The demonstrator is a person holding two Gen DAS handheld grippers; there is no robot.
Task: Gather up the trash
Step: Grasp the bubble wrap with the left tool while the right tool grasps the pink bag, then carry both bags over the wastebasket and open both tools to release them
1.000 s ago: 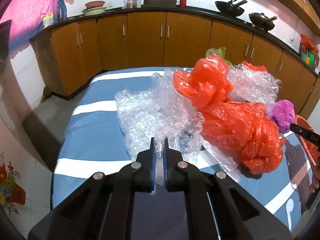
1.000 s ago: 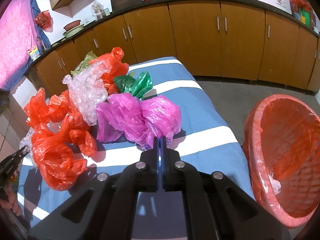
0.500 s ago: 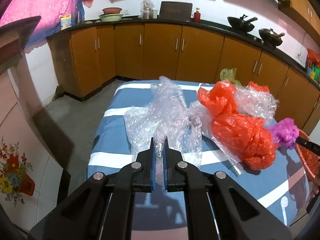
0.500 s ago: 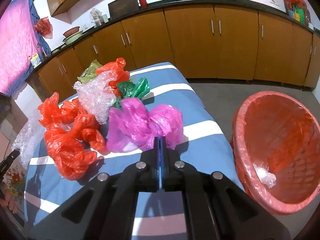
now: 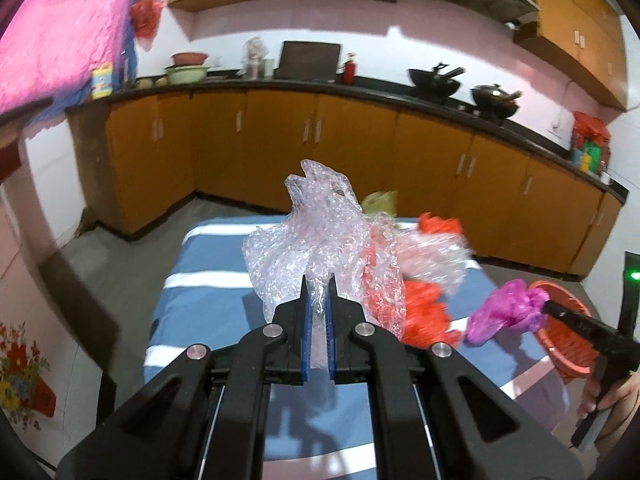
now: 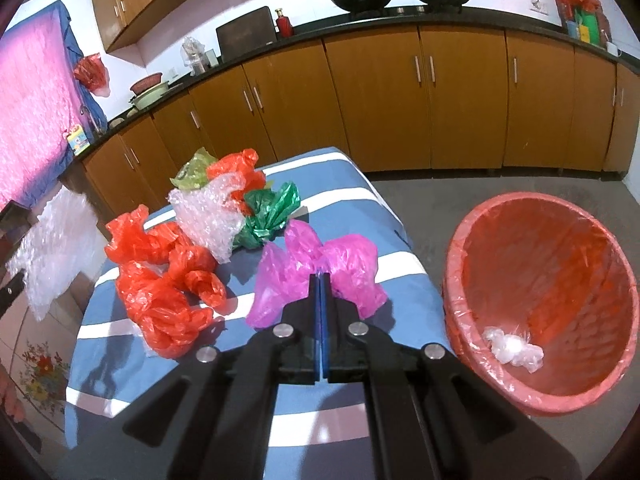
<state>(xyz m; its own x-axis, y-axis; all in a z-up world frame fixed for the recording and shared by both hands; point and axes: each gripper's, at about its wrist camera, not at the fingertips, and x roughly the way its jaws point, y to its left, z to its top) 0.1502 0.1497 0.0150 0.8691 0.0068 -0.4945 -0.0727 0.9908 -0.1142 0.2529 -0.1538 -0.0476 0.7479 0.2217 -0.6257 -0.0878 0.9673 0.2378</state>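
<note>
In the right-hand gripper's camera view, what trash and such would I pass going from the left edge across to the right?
Clear bubble wrap held up at the left edge → red plastic bag → pink plastic bag, pinched in the right gripper → red-lined trash basket with a white wad inside.

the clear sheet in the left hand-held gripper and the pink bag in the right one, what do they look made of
The clear sheet looks like bubble wrap: see-through plastic film with a dimpled, glinting surface. The left hand-held gripper holds it clear of the table. The pink bag looks like thin, glossy, translucent plastic film, crumpled into soft folds and pinched by the right hand-held gripper. Neither seems stiff.
</note>
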